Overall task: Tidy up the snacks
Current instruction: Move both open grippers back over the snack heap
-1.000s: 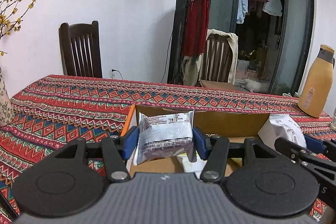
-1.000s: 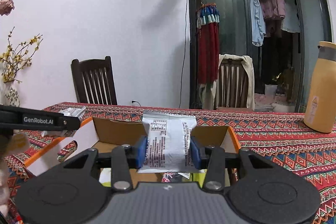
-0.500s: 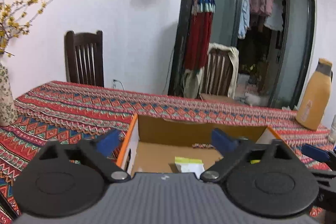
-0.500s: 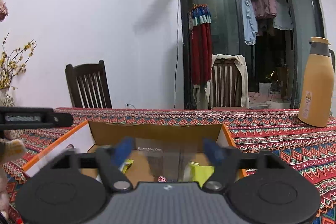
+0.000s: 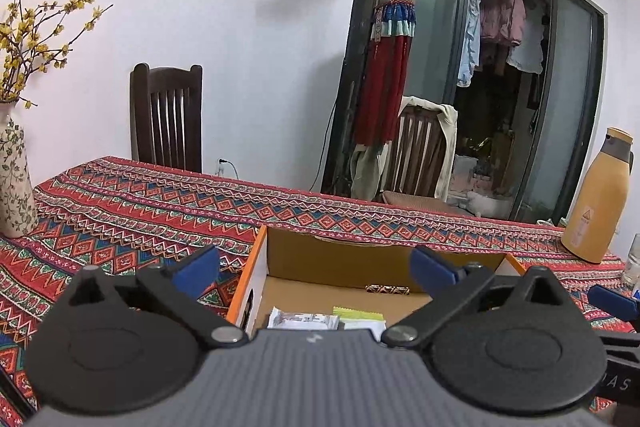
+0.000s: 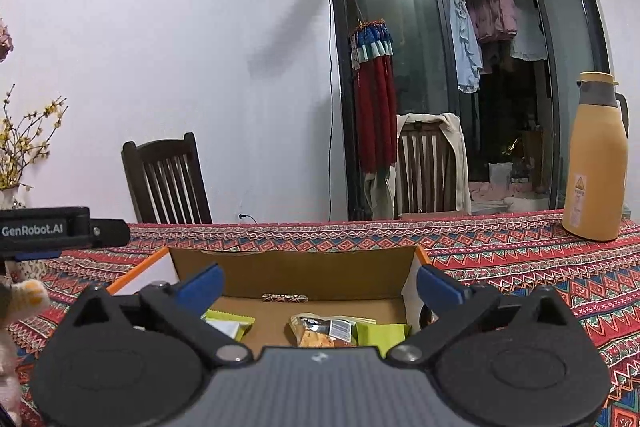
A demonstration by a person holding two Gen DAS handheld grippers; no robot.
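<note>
- Both jaws of the left gripper (image 5: 314,265) and right gripper (image 6: 320,281) are spread wide, nothing held.
- Snack packets (image 6: 326,331) are seen just ahead, below the fingers, inside the cardboard box (image 6: 292,269).

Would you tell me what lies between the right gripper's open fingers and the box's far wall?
In the right wrist view, snack packets on the box floor, and a small patterned bar at the far wall, beyond the right gripper.

Matt cardboard box (image 6: 320,273); woven tablecloth (image 6: 520,259)
</note>
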